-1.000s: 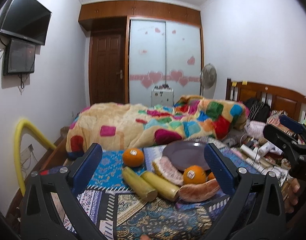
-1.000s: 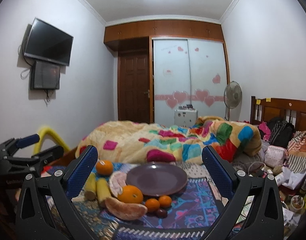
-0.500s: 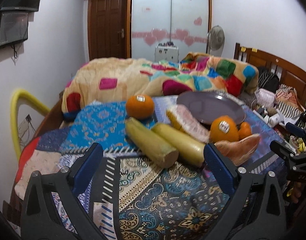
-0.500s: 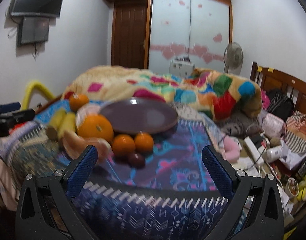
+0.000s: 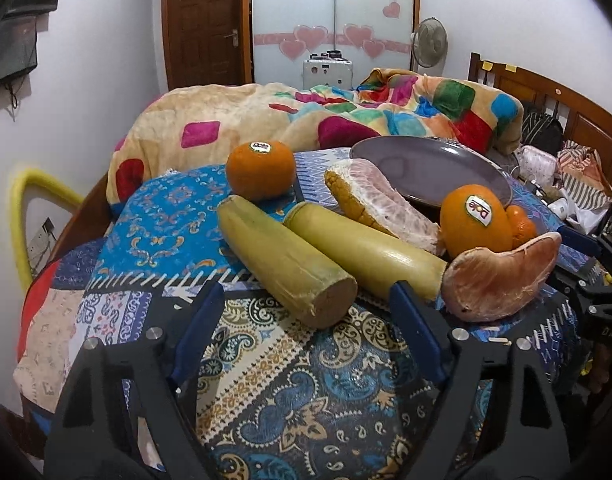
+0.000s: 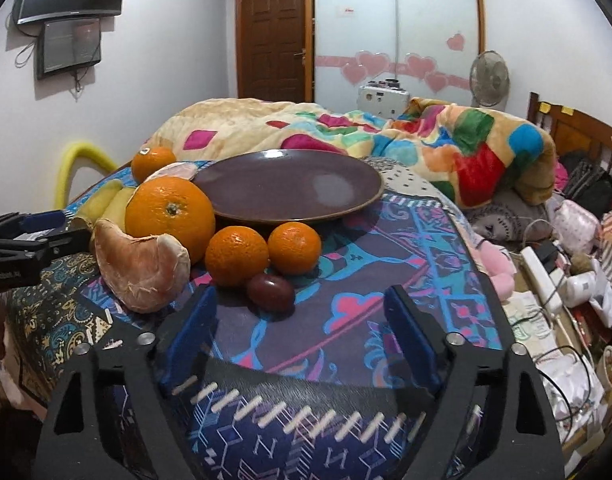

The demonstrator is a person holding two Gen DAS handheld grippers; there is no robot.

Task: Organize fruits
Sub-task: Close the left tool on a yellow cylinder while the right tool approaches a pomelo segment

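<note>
An empty purple plate (image 5: 430,168) (image 6: 290,188) sits on the patterned cloth. In front of it lie two yellow sugarcane pieces (image 5: 286,268), two pomelo segments (image 5: 502,280) (image 6: 140,264), a big orange (image 5: 476,220) (image 6: 170,212), a second orange (image 5: 262,170), two mandarins (image 6: 236,256) and a dark red fruit (image 6: 271,293). My left gripper (image 5: 306,320) is open, its fingers on either side of the nearer cane's end. My right gripper (image 6: 300,322) is open just short of the dark fruit.
A colourful blanket (image 5: 306,120) is heaped behind the plate. A yellow hoop (image 5: 26,216) stands at the left wall. Clutter of bags, cables and bottles (image 6: 566,272) lies right of the cloth, by the wooden headboard (image 6: 578,136).
Both grippers have moved forward and down toward the fruit, which now looks much nearer. Both stay open. No fruit has moved.
</note>
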